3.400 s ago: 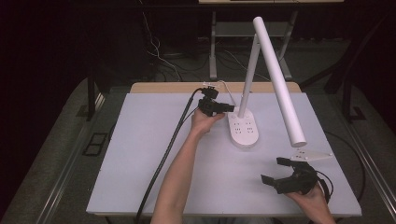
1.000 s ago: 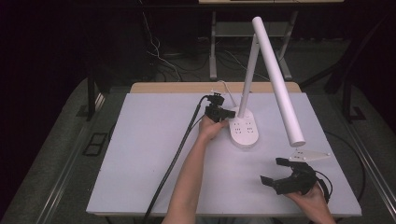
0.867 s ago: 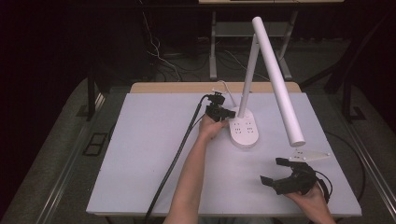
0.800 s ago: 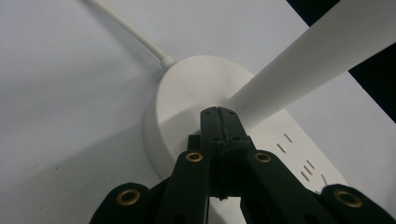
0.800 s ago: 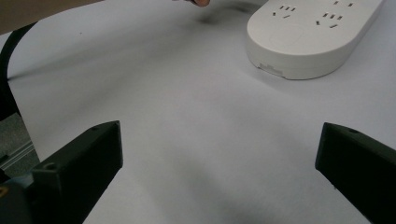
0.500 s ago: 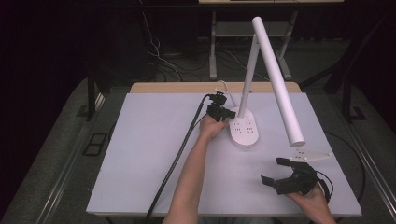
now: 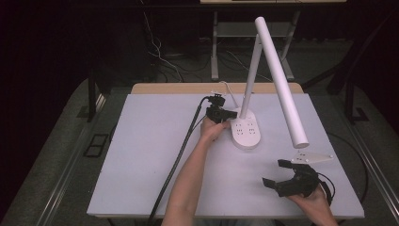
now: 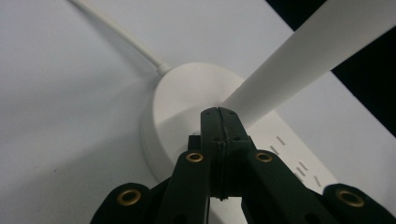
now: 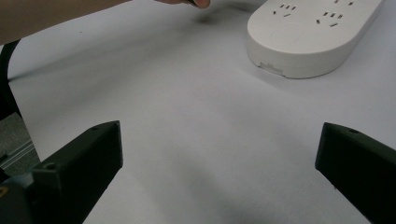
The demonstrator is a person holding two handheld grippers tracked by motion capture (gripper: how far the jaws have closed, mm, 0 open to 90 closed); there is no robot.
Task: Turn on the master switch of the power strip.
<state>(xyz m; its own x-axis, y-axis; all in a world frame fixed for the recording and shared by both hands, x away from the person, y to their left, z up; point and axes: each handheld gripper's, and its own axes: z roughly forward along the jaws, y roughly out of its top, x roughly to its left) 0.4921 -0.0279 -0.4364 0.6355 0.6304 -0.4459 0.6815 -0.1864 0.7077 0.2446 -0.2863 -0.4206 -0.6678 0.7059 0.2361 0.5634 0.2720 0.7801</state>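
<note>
Left gripper (image 8: 218,112), jaws pressed together and empty, touches the desk lamp's base (image 7: 245,130) at ten o'clock; a harder push could tip it. Right gripper (image 7: 282,173) rests wide open.

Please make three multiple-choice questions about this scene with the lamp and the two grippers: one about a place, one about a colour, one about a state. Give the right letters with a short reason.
1. Where is the left gripper?
A. at the lamp base
B. at the table's near left corner
C. off the table

2. What colour is the lamp?
A. black
B. white
C. red

3. How does the right gripper stand?
A. shut on the lamp
B. shut on nothing
C. open

Answers: A, the left gripper view shows its tips at the base by the stem; B, base, stem and head are white; C, its jaws stand wide apart over bare table.
</note>
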